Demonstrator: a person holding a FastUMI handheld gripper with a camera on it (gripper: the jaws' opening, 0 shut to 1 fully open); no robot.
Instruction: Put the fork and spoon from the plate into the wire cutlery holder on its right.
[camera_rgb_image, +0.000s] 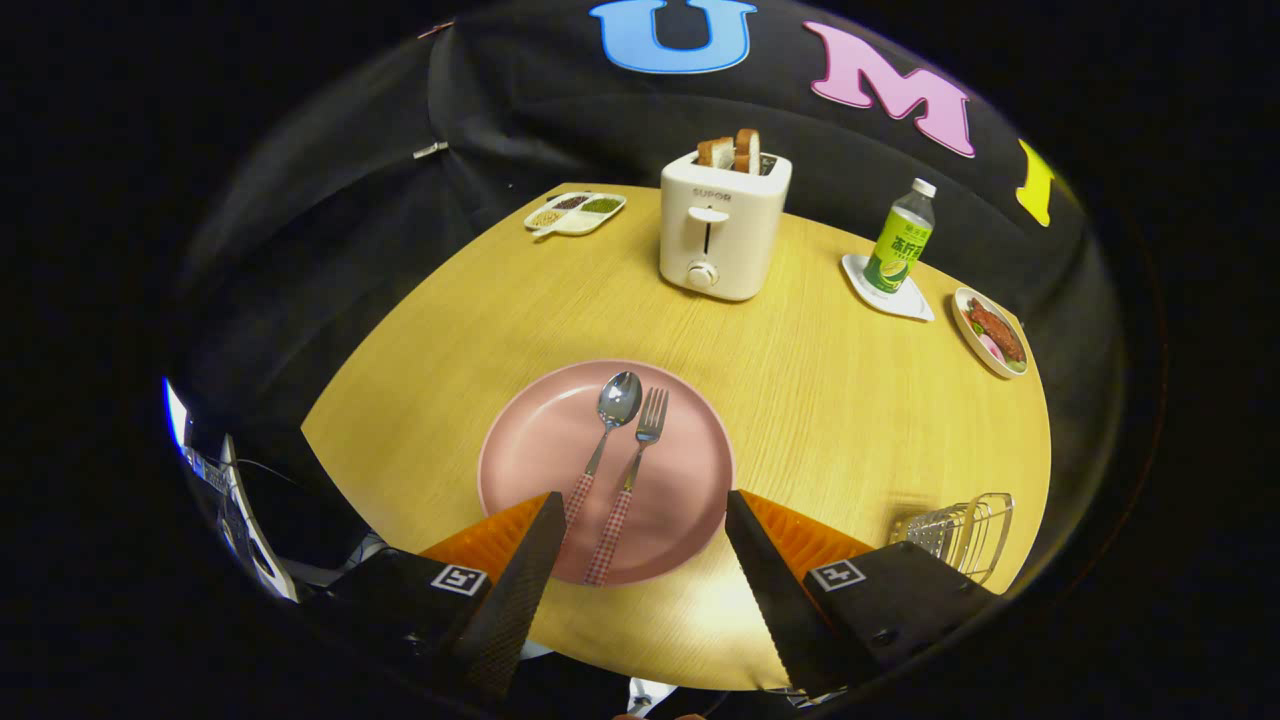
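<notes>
Fork (630, 480) and spoon (603, 440) lie side by side on the pink plate (520, 450) near the table's (820, 400) front edge, checkered handles pointing back at the gripper (640, 510). Fingers are spread wide and empty, hovering over the plate's near rim, angled down. I'd drop onto one handle only, squeeze across it, then carry it to the wire cutlery holder (960, 530) at the front right corner.
</notes>
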